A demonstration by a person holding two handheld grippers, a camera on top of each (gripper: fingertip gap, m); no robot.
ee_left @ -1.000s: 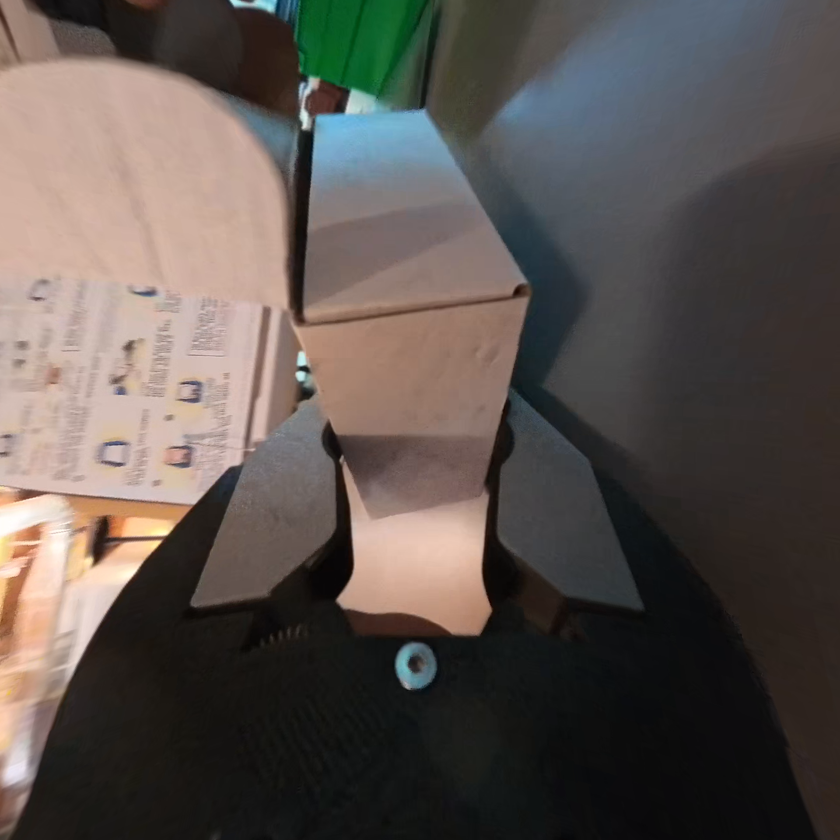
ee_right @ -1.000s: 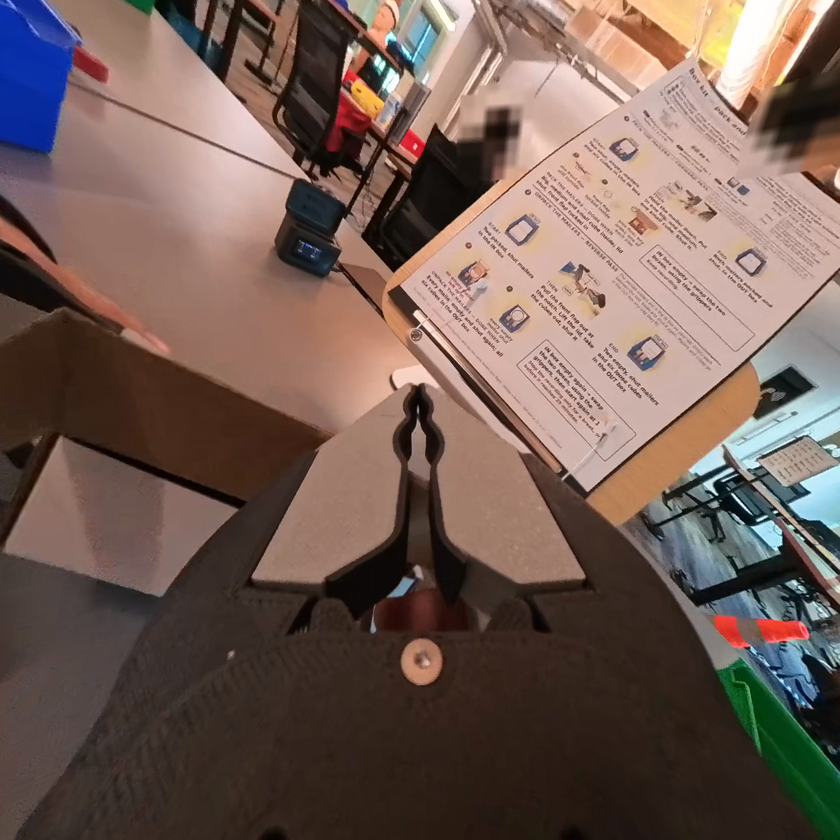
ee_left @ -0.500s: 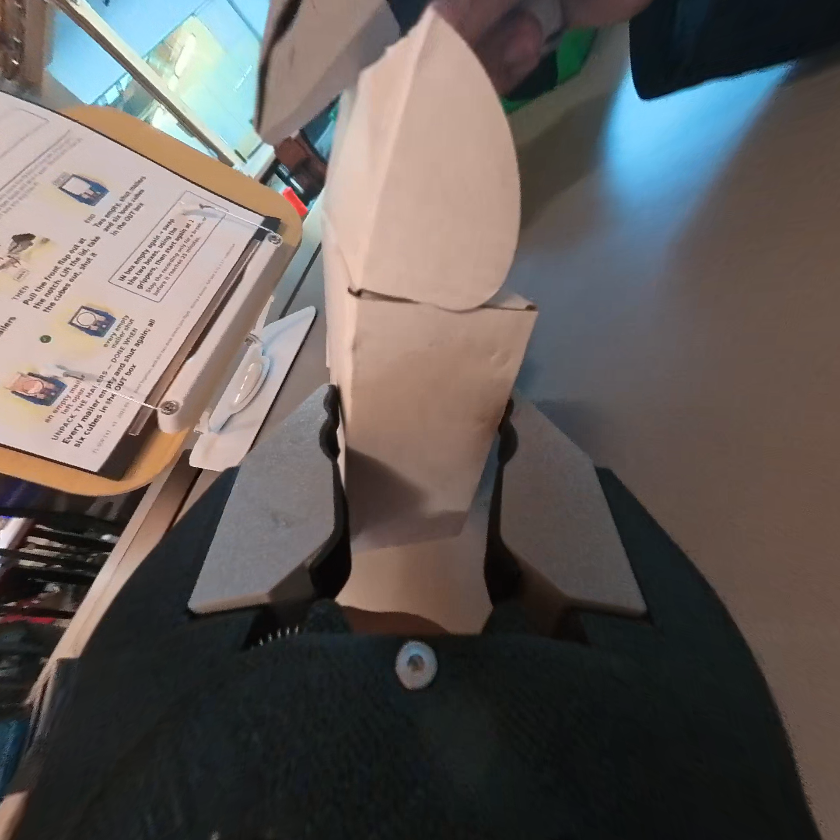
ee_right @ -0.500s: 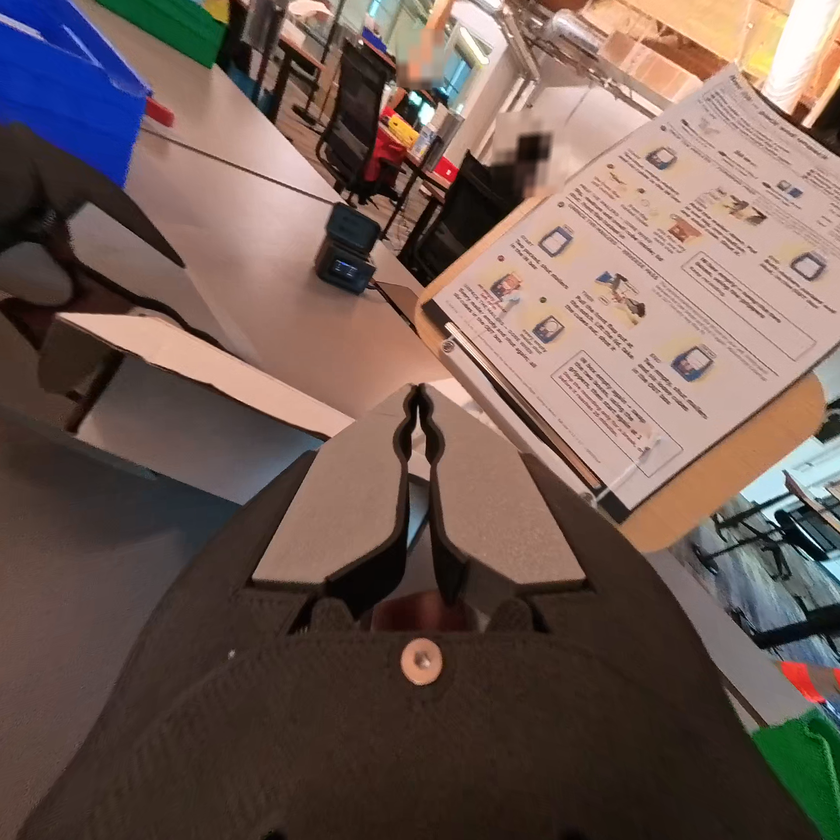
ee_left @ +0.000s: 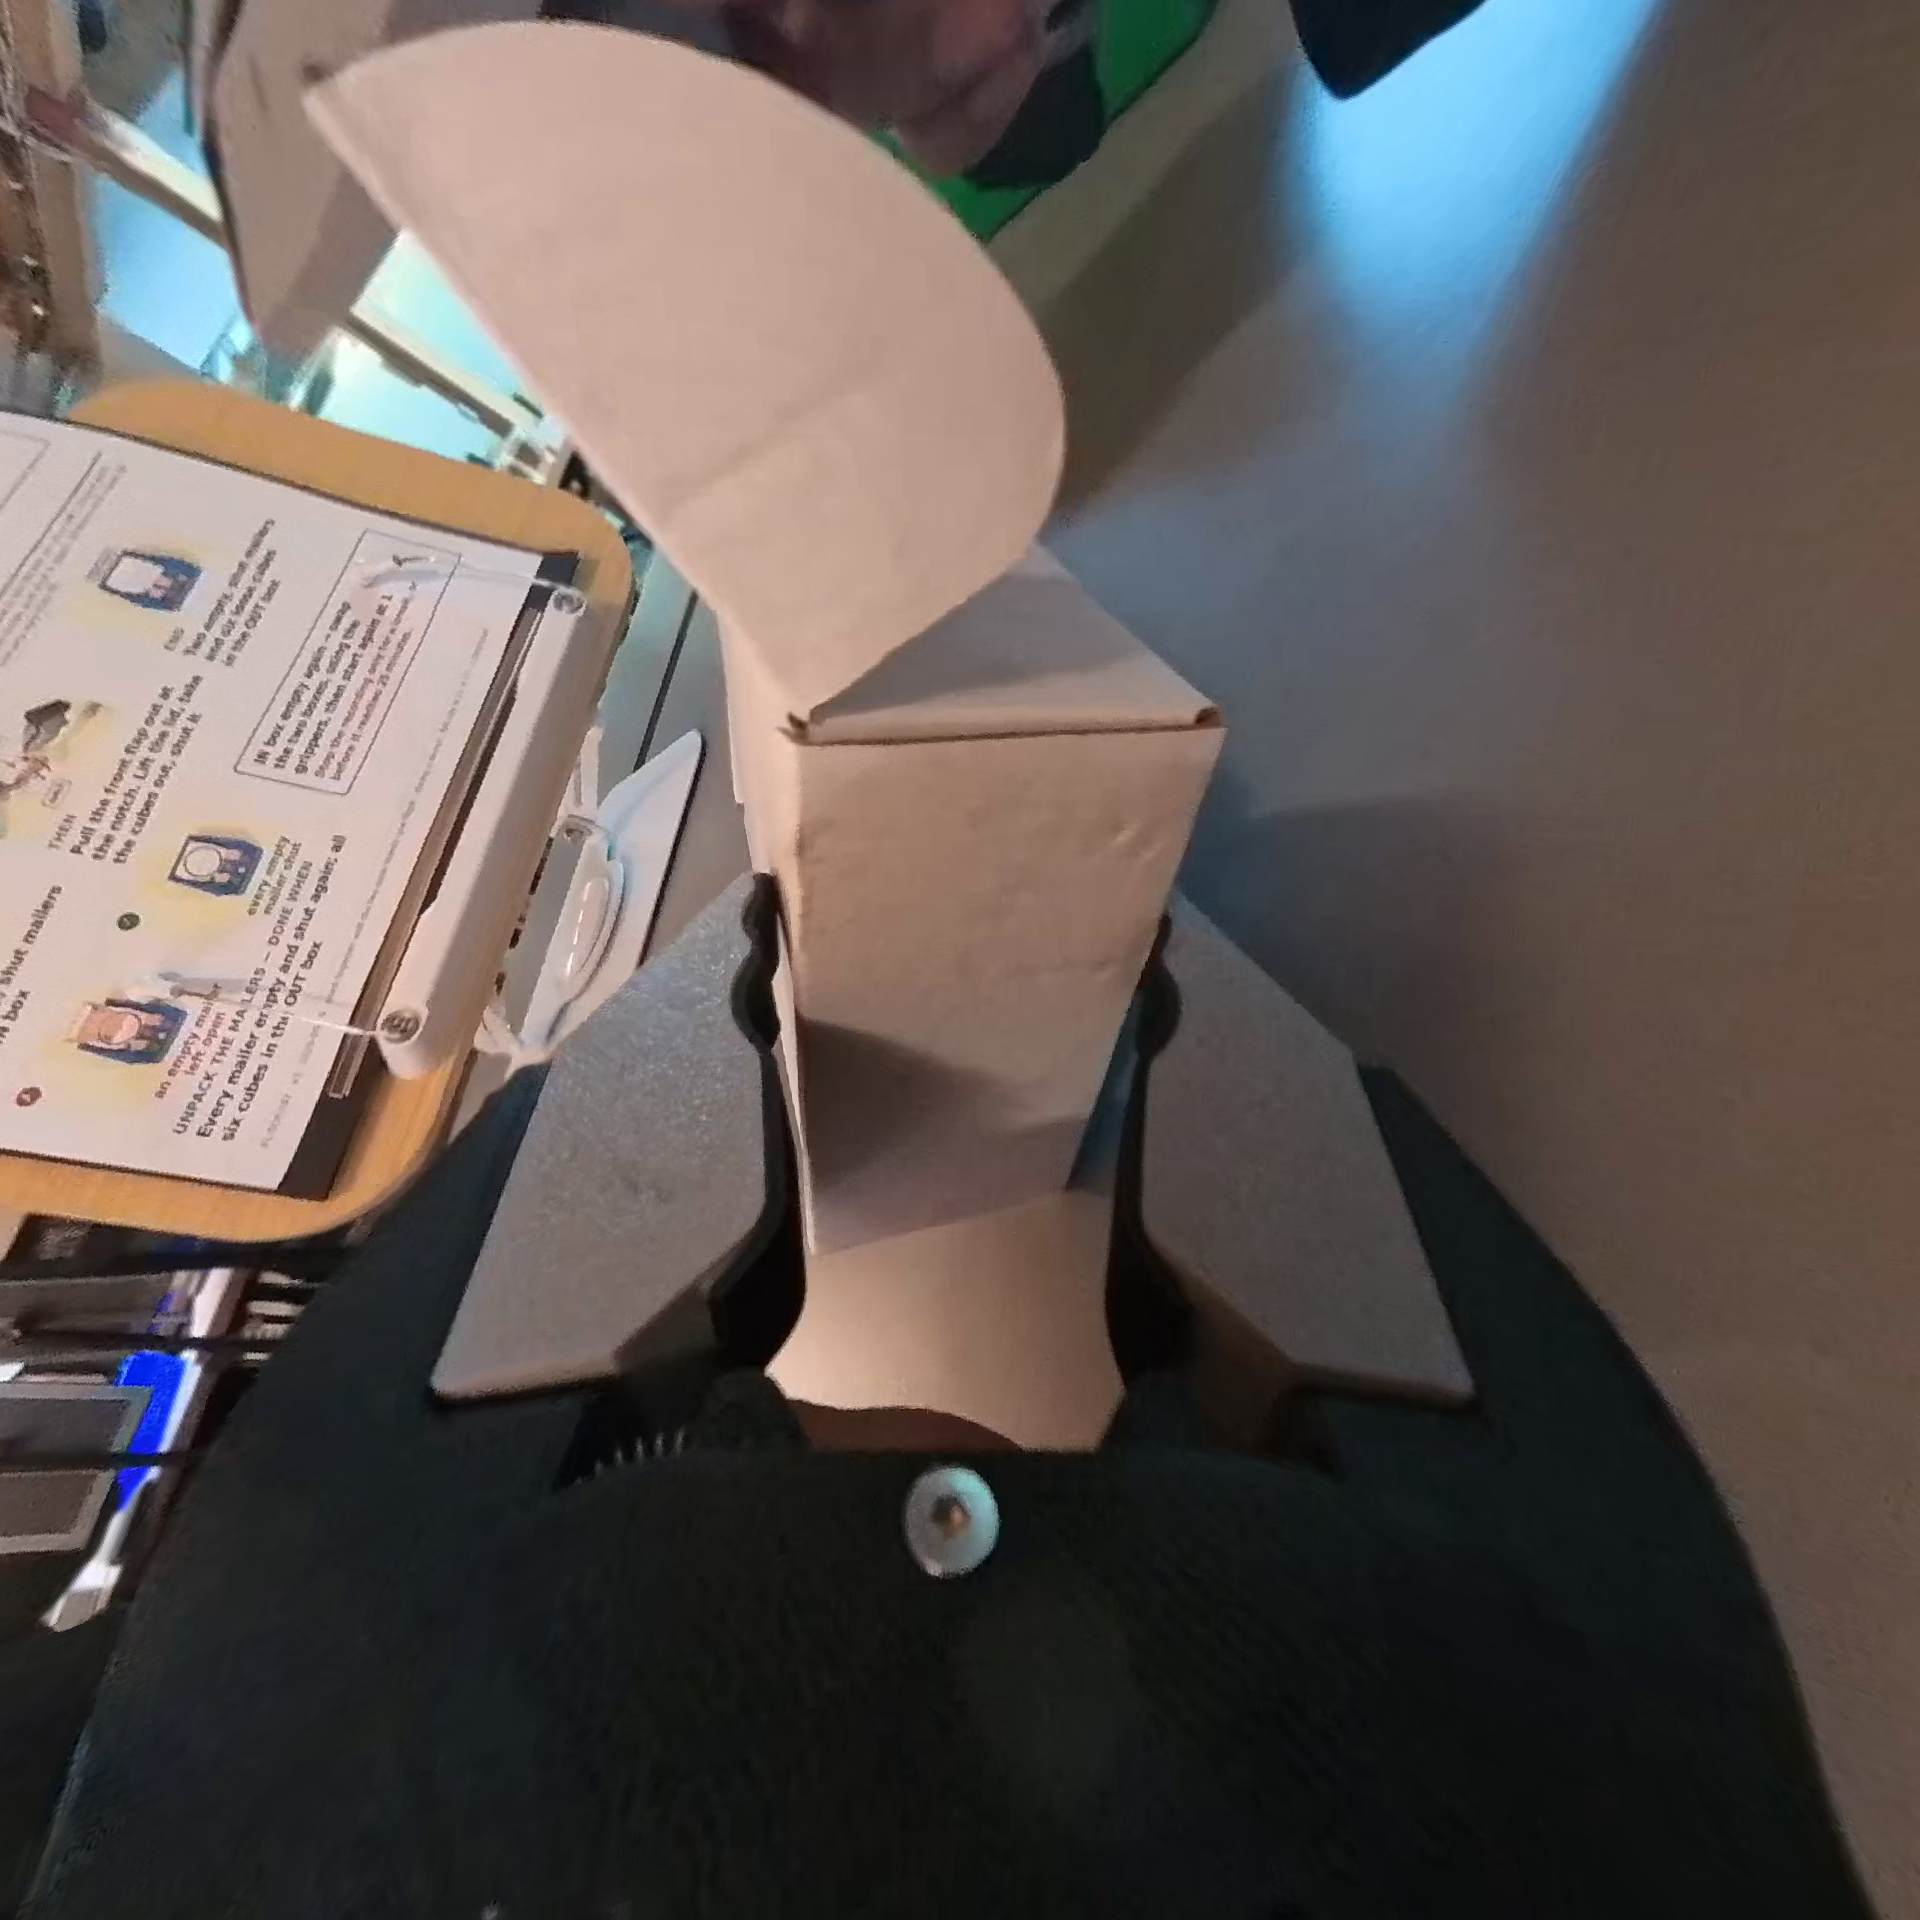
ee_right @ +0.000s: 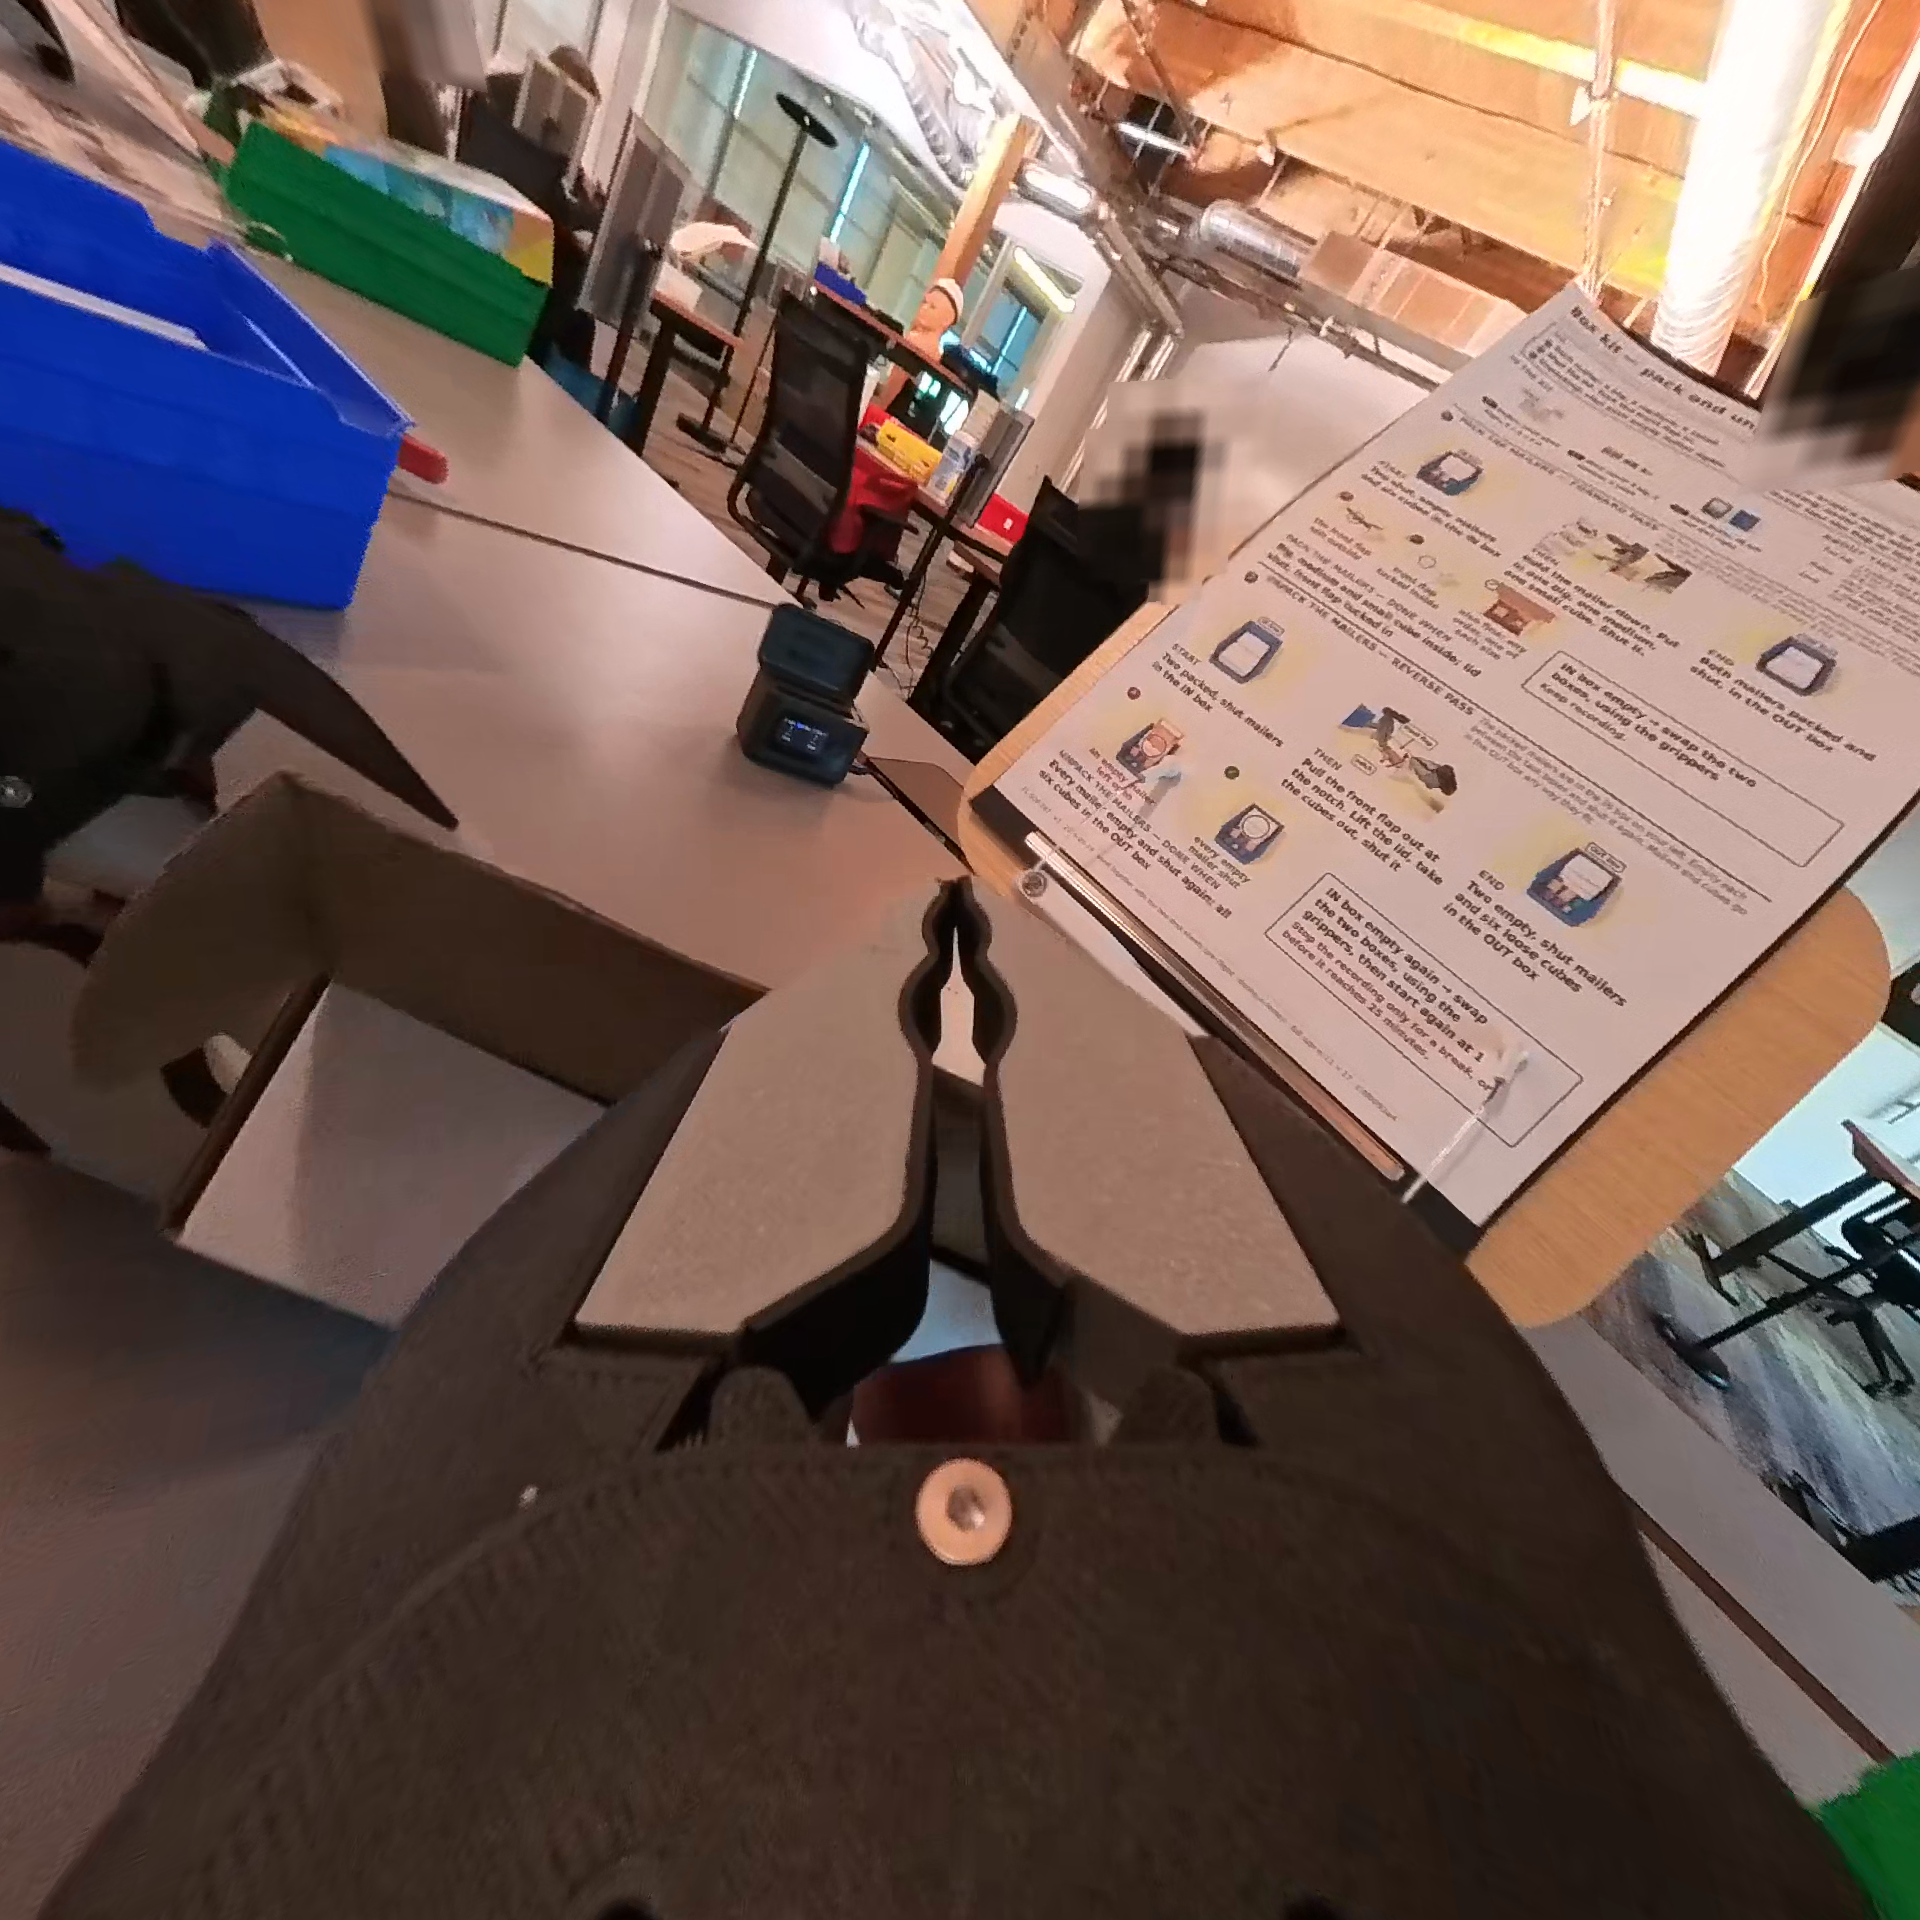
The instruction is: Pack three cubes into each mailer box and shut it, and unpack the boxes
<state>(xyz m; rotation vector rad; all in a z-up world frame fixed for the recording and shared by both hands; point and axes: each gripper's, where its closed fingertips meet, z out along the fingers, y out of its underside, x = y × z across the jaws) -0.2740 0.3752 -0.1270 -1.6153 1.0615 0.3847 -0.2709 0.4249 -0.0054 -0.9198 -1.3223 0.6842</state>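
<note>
Spanning both views beneath the jaws, the grey table [ee_right: 582,748] carries every item shown. Ahead and to the right of the right gripper's jaws stands a tilted wooden board [ee_right: 1662,1174] bearing an instruction sheet [ee_right: 1455,790]; the same board lies left of the left gripper's jaws. A blue bin [ee_right: 156,436] sits far left of the right jaws, with a green box [ee_right: 384,239] beyond it.

The mailer box [ee_left: 987,914] is pinched by one wall between the jaws of the left gripper [ee_left: 961,997], its lid flap [ee_left: 727,343] hanging open and curved ahead of the tips. In the right wrist view the same box lies open just left of the jaws, its interior showing no cubes in the visible part.

The right gripper [ee_right: 961,935] has its jaws pressed together on nothing. A small black device [ee_right: 805,701] rests ahead of its tips.

Risk, as a judgement: the hold bears on thin cardboard only, so the wall may buckle or slip if the box tilts. The loose lid flap could swing across the opening, and the board crowds any move to the right.
</note>
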